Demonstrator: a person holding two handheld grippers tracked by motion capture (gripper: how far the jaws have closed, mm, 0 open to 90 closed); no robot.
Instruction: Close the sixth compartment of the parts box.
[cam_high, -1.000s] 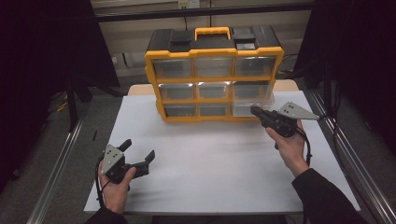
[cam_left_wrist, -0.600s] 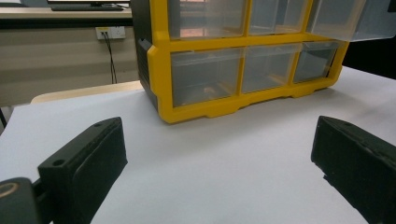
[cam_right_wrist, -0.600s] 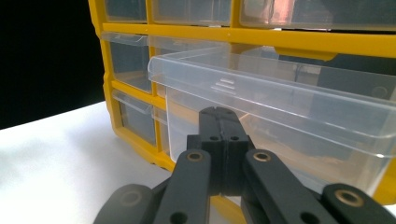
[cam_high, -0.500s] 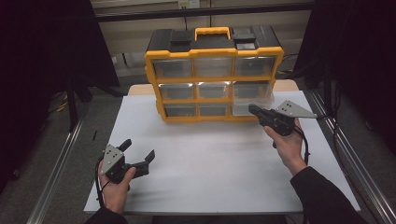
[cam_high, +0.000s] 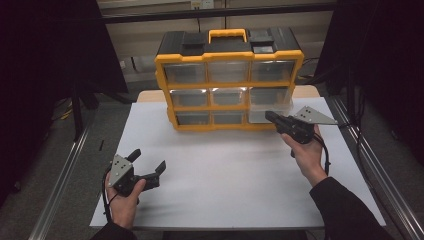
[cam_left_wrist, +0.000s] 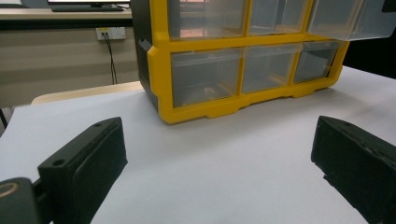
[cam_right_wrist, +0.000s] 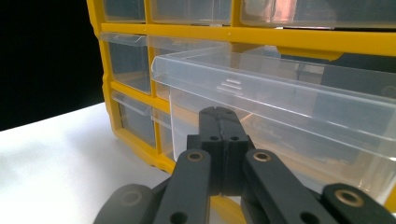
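A: Where is the right gripper?

B: At the front of the yellow drawer organiser, down at its right end. In the high view its tip meets the clear drawer in the right column, which sticks out from the yellow frame while the other drawers sit flush.

A: And its fingers?

B: Pressed together, pad to pad. In the right gripper view the fingers rise as one closed black column in front of the pulled-out drawer. Their tips stand against its clear front wall, below the lip. I cannot tell whether they pinch any part of it; nothing shows between the pads.

A: The left gripper?

B: Low on the near left of the desk, in the person's left hand, well apart from the organiser. Its fingers stand wide apart with only the white desk surface between them.

A: What does it look at?

B: The left gripper view looks across the desk at the organiser's lower rows, and the pulled-out drawer juts forward at the upper right of that view.

A: Where does the organiser stand?

B: Upright at the far middle of the desk, black top with a yellow carry handle, three rows of three clear drawers facing the person.
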